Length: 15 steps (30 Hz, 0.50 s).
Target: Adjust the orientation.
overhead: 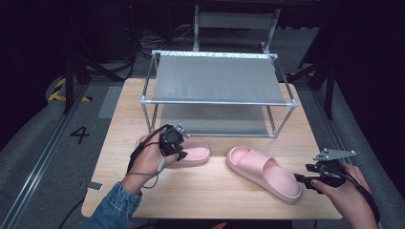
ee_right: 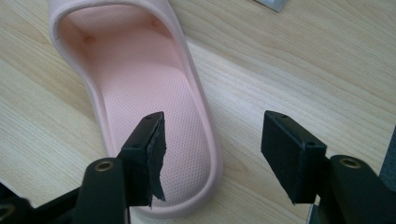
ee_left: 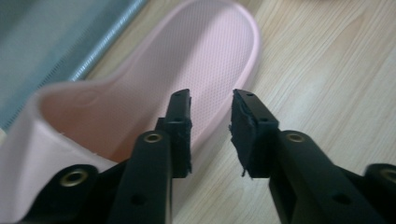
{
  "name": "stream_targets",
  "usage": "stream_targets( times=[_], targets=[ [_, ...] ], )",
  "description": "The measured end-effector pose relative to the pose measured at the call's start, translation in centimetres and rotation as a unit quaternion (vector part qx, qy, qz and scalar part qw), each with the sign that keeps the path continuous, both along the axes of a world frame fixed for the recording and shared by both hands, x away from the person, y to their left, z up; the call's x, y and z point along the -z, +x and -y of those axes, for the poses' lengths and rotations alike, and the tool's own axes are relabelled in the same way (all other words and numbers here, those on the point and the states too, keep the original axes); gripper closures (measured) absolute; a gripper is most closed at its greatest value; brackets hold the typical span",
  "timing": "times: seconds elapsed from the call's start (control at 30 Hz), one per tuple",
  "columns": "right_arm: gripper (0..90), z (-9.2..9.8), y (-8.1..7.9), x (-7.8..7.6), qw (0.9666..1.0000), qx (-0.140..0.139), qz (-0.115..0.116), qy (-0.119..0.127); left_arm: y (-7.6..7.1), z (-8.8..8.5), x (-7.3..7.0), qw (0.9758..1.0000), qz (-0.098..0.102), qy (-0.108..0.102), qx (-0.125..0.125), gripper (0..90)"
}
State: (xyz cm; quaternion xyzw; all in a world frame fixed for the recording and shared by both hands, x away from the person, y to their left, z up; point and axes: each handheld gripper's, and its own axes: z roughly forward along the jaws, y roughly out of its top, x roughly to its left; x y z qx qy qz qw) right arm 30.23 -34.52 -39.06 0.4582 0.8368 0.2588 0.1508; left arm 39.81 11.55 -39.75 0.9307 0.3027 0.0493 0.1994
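right gripper [ee_right: 212,154]: nearest the person, at the table's right front edge. Its jaws stand wide apart with nothing between them; one jaw hangs over the heel of the right slipper [overhead: 263,172], the other over bare wood.
right slipper risk: with the jaws this wide and only one over the sole, a close from here would likely pinch just the thin side wall. That wall is soft, so it may fold and slip free on lifting.
table [overhead: 205,195]: pale wood, smooth. A slipper nudged by a jaw could slide instead of being caught, and the right one lies near the front edge.
left gripper [ee_left: 210,133]: over the left slipper [ee_left: 154,88], jaws narrowed but a gap remains. The slipper's side wall lies in that gap; the pads do not yet press it, so nothing is held.
left slipper place: flat on the table, left of centre, just in front of the rack [overhead: 217,93], sole down.
left slipper risk: the outer jaw is close to the wood. If it comes down further before closing, it may jam on the table or push the slipper sideways toward the rack's leg.
rack: two grey shelves in a metal frame, behind both slippers. The lower shelf is low under the upper one, so a slipper carried tilted could catch the front bar.
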Motion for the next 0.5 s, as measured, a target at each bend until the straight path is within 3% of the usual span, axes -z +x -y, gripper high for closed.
stream_targets(
  times=[0.13, 0.5],
  targets=[
    [41.0, 0.0, 0.0, 0.0, 1.0000, -0.002, 0.002, -0.002, 0.2, -0.2, 0.4, 0.9996, -0.014, 0.021, -0.014, 77.7],
    [40.9, -1.3, 1.3, -0.1, 0.9998, -0.018, 0.003, -0.001, -1.2, -1.7, 0.1, 0.9979, -0.044, 0.034, -0.032, 80.1]
  ],
)
